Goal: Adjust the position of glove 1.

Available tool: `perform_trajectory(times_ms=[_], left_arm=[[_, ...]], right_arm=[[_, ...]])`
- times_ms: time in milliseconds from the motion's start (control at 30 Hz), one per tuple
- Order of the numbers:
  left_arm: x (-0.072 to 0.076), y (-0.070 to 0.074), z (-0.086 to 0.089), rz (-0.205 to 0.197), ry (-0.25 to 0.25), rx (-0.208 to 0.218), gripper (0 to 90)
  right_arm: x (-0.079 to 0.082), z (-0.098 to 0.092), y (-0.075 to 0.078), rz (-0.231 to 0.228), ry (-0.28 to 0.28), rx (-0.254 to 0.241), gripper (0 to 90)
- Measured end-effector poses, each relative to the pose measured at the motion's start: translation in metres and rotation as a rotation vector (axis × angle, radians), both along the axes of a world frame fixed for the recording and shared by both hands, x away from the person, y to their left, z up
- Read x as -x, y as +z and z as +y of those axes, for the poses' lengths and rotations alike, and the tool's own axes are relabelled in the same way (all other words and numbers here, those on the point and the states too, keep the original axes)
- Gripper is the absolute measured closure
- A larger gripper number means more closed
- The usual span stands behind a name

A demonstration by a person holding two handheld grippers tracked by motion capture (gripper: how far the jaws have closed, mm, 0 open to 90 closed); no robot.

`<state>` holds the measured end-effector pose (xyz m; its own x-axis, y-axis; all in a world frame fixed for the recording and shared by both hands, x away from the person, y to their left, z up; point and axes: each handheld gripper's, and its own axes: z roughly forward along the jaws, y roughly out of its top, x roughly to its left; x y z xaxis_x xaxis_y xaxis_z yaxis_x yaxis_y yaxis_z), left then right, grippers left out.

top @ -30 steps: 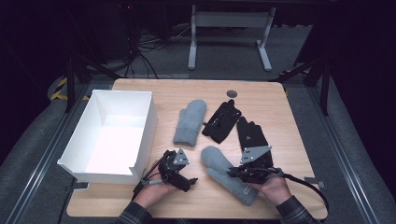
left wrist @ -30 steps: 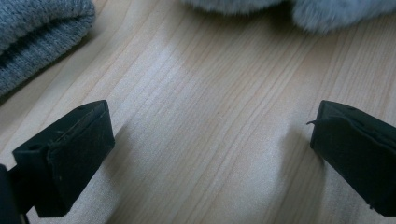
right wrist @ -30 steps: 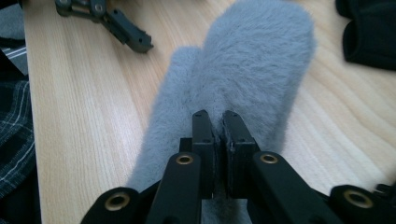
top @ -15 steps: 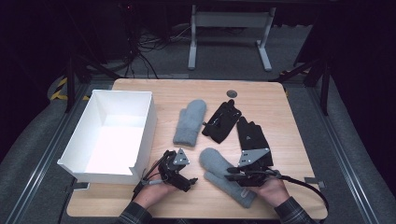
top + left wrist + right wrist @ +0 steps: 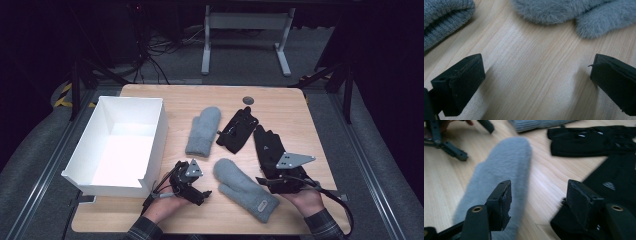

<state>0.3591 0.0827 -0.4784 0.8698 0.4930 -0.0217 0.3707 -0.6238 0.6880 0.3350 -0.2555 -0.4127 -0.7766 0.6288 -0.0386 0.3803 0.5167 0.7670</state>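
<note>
High view first: the right gripper [image 5: 264,181] sits at the near mitten [image 5: 245,189], just off its right edge, and its jaws have just been opening, so it looks like a release. The mitten lies flat on the table [image 5: 280,102], cuff toward the person. The left gripper [image 5: 201,191] rests to the mitten's left, near the box [image 5: 150,131], holding nothing. The far mitten [image 5: 204,130] and two black gloves [image 5: 239,129] lie beyond.

Left gripper view: jaws spread wide over bare wood, the near mitten [image 5: 576,15] ahead of them and not between them.

Right gripper view: jaws parted, nothing pinched. The mitten [image 5: 499,182] runs ahead past the left jaw, a glove [image 5: 614,182] lies by the right jaw. It's a bit blurry, so I can't say if the left pad brushes the fuzz.

If the mitten goes in the box, I'd regrip mid-body, get both pads properly around the fabric, and keep the right jaw clear of that glove so it doesn't come along.
</note>
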Motion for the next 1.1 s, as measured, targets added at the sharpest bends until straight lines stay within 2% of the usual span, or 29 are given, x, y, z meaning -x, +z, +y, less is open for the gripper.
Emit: perform_trajectory(times_ms=[300, 500, 667, 833, 1000, 1100], left_arm=[[0.000, 0.000, 0.000, -0.001, 0.000, 0.000, 0.1], [0.000, 0.000, 0.000, 0.000, -0.001, -0.001, 0.1], [0.000, 0.000, 0.000, 0.000, -0.001, -0.001, 0.1], [0.000, 0.000, 0.000, 0.000, 0.000, -0.001, 0.1], [0.001, 0.003, -0.001, 0.012, 0.005, -0.018, 1.3], [0.002, 0.007, -0.002, 0.018, 0.016, -0.030, 9.3]], right_arm=[[0.003, -0.049, -0.009, -0.014, -0.157, 0.004, 23.3], [0.003, -0.073, -0.027, -0.005, -0.237, 0.055, 16.3], [0.001, -0.087, -0.037, 0.043, -0.256, 0.020, 15.3], [0.002, -0.093, -0.047, 0.067, -0.231, 0.014, 11.3], [0.002, -0.096, -0.056, 0.068, -0.240, 0.023, 8.3], [0.003, -0.096, -0.057, 0.054, -0.237, 0.035, 7.7]])
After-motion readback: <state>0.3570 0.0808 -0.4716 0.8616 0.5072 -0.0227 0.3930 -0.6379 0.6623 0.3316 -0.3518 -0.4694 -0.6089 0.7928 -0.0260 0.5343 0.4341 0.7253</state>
